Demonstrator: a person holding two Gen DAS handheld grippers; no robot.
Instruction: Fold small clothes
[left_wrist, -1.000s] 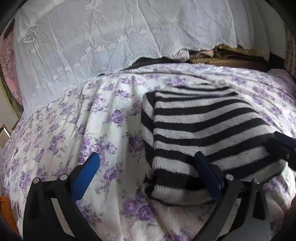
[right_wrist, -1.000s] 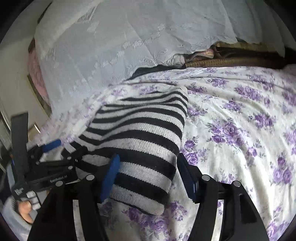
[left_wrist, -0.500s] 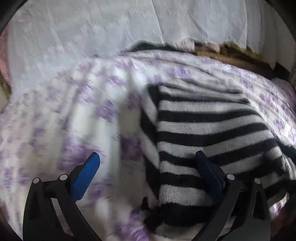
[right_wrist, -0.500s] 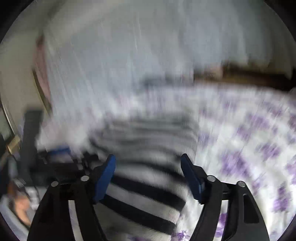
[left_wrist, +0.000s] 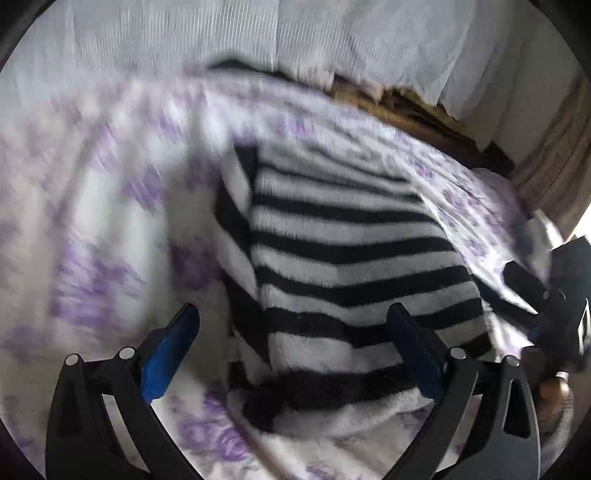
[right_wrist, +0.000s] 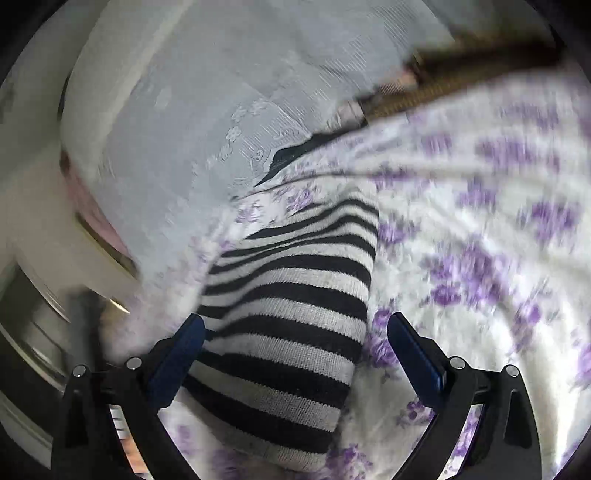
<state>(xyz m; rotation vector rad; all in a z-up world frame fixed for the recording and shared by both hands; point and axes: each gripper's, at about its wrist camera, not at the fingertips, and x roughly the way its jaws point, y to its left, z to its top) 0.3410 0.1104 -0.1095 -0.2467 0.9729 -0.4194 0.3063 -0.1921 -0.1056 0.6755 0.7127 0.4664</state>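
- Left wrist view: the left gripper (left_wrist: 291, 332) stands wide open, its blue pads clamping nothing; the left pad (left_wrist: 168, 350) hangs over the floral bedsheet (left_wrist: 110, 229) and the right pad sits over the striped garment (left_wrist: 351, 258).
- Between and beyond those fingers lies the striped garment, a black-and-white knit folded into a thick block, resting flat on the bedsheet with its folded left edge just right of the left pad.
- Past the garment's far edge the bedsheet runs up to a white lace cloth (left_wrist: 258, 44), with a brown woven strip (left_wrist: 417, 107) showing under that cloth to the garment's far right.
- At the garment's right side, part of the right gripper (left_wrist: 546, 295) shows as a dark shape, too blurred to read there.
- Right wrist view: the right gripper (right_wrist: 295, 343) has its jaws opening, already spread wide; the striped garment (right_wrist: 291, 325) lies between them, the left pad (right_wrist: 177, 362) close against its left edge, though whether it touches I cannot tell, and the right pad clear of its right edge.
- From here the garment stretches away from the gripper along the floral bedsheet (right_wrist: 480, 221), narrowing toward the white lace cloth (right_wrist: 184, 129) beyond its far end.
- Left of the garment, pale blurred furniture (right_wrist: 55, 277) sits off the bed's edge; its details cannot be made out.
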